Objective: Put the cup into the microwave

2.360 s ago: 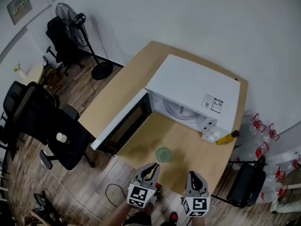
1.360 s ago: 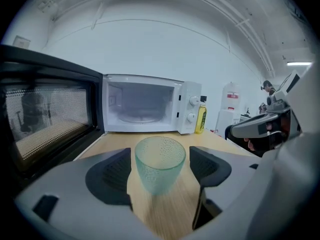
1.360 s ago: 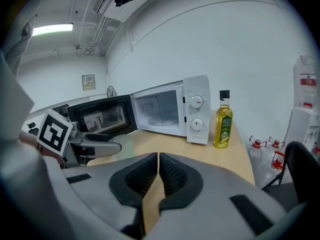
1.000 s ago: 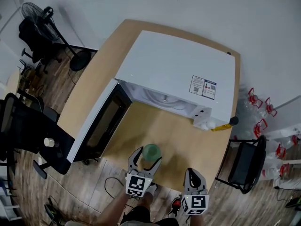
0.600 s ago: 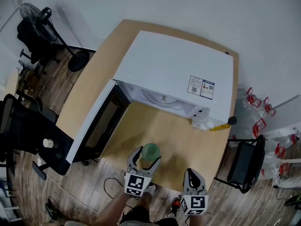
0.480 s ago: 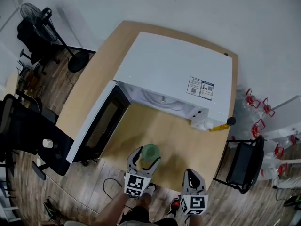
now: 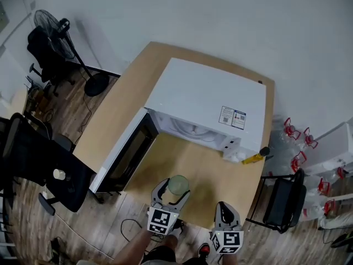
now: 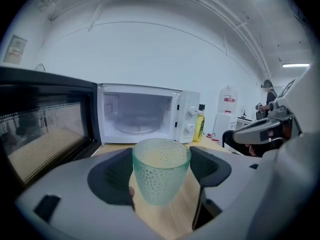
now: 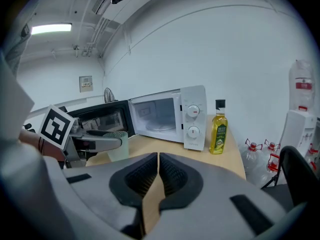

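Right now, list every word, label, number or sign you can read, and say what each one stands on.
No text here can be read.
The sticker on top of the microwave: print too small to read.
The wall sign: blurred, unreadable.
The label on the oil bottle: too small to read.

label [image 7: 232, 117] txt too small, bottle [image 8: 200, 127] partly behind microwave [image 8: 187, 117]

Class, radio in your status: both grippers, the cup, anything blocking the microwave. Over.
Left gripper shut on cup. Right gripper shut, empty. Microwave open, nothing seen in the way.
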Demonstrator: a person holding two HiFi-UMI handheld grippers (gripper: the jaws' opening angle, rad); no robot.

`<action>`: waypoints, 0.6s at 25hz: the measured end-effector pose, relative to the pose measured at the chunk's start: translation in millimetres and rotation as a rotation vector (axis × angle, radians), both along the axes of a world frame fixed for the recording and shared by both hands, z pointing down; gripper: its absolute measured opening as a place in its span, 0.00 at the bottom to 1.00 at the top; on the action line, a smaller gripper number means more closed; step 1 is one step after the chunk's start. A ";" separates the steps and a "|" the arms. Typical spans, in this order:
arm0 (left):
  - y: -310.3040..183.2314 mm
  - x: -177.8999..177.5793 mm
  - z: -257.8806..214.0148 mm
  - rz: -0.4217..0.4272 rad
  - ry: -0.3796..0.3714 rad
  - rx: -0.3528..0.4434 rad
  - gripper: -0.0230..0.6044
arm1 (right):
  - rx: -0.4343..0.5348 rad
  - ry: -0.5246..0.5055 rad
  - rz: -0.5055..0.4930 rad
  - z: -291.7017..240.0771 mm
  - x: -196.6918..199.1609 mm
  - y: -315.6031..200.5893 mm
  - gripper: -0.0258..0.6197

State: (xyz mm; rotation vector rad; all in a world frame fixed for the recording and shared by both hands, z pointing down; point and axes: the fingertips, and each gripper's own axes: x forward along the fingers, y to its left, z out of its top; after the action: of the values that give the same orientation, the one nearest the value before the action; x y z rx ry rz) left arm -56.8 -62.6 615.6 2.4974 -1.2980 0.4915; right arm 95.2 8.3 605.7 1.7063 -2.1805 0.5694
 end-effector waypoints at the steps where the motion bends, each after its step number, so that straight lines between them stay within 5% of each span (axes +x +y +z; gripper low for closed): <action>1: 0.4 -1.0 -5.9 0.001 0.003 0.006 0.62 | 0.007 0.003 -0.001 -4.0 -0.9 -1.0 0.08; 15: -2.2 -19.4 -73.6 0.021 0.031 0.094 0.62 | 0.153 0.040 -0.057 -68.1 -36.4 -37.1 0.08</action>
State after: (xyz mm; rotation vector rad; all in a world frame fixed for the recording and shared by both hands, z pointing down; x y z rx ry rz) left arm -76.2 -64.7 541.9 2.5866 -1.3137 0.4031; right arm 58.8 -28.8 537.6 1.7078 -2.2885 0.3592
